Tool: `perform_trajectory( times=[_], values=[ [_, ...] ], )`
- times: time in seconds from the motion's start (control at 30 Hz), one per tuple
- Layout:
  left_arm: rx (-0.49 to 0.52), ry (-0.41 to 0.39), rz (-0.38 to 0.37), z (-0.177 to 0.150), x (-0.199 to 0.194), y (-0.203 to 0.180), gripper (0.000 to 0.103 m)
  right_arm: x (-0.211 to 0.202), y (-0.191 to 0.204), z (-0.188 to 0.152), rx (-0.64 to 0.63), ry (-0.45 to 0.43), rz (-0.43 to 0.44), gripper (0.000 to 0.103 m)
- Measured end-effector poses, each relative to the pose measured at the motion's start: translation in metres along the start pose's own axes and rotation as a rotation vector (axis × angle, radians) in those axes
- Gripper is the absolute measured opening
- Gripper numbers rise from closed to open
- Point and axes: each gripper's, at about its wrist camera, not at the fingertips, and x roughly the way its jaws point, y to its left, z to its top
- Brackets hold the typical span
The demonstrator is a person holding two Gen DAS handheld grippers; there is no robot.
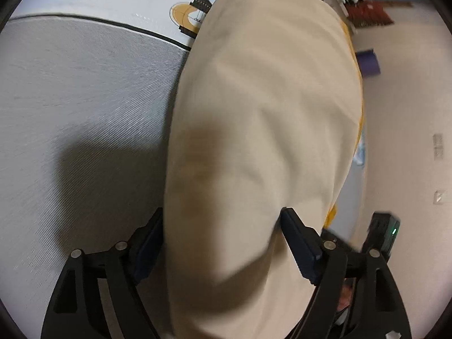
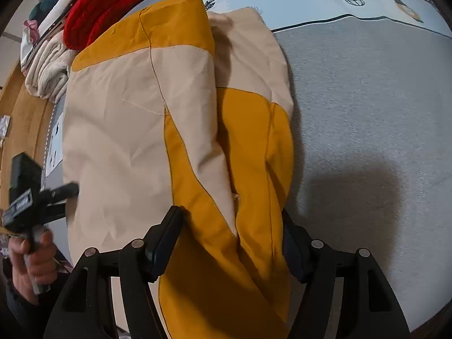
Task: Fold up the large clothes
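Two tools, one jacket

Smooth matt cloth jacket, ribbed grey bedcover, matt black plastic tongs

nothing readable anywhere tbh, there's a label on the side of the left gripper just above the hand, but it's too blurry to make out
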Motion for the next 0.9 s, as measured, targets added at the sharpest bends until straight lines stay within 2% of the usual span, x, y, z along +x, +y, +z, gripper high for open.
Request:
perform_trajectory(
  times=[0.03, 0.1, 0.17, 0.23, 0.4, 0.47, 0.53, 0.6, 0.67, 0.77, 0.87, 0.9],
  values=[
    [0.002, -0.013, -0.015, 0.004, 0.003, 0.0, 0.077, 0.0, 0.002, 0.001, 0.005, -0.007, 0.012, 0.047],
    [0.025, -0.055, -0.008, 0.008, 0.002, -0.005, 0.069, 0.001, 0.006, 0.002, 0.011, -0.026, 0.025, 0.036],
    [0.047, -0.095, -0.001, 0.008, -0.005, -0.012, 0.056, 0.0, 0.014, 0.003, 0.005, -0.046, 0.015, 0.03],
    [0.075, -0.132, 0.003, 0.009, -0.022, -0.022, 0.048, 0.002, 0.025, 0.007, -0.004, -0.074, 0.013, 0.024],
    [0.085, -0.246, 0.046, 0.032, -0.074, -0.018, 0.047, 0.004, 0.075, 0.02, -0.048, -0.152, 0.106, 0.017],
    [0.059, -0.251, 0.087, 0.04, -0.089, -0.004, 0.051, 0.007, 0.095, 0.024, -0.077, -0.17, 0.122, 0.017],
    [0.013, -0.254, 0.14, 0.043, -0.098, 0.014, 0.052, 0.017, 0.108, 0.027, -0.095, -0.139, 0.106, 0.017],
    [-0.023, -0.297, 0.196, 0.041, -0.116, 0.028, 0.052, 0.023, 0.113, 0.022, -0.107, -0.099, 0.054, 0.021],
    [-0.014, -0.339, 0.215, 0.037, -0.132, 0.027, 0.054, 0.019, 0.112, 0.017, -0.098, -0.096, 0.003, 0.027],
    [0.071, -0.41, 0.282, 0.014, -0.161, 0.014, 0.06, 0.0, 0.107, 0.007, -0.089, -0.135, -0.08, 0.031],
    [0.182, -0.475, 0.381, -0.021, -0.171, -0.011, 0.073, -0.036, 0.107, -0.014, -0.101, -0.244, -0.243, 0.036],
    [0.226, -0.517, 0.427, -0.042, -0.176, -0.021, 0.074, -0.05, 0.108, -0.024, -0.087, -0.286, -0.261, 0.037]
  ],
)
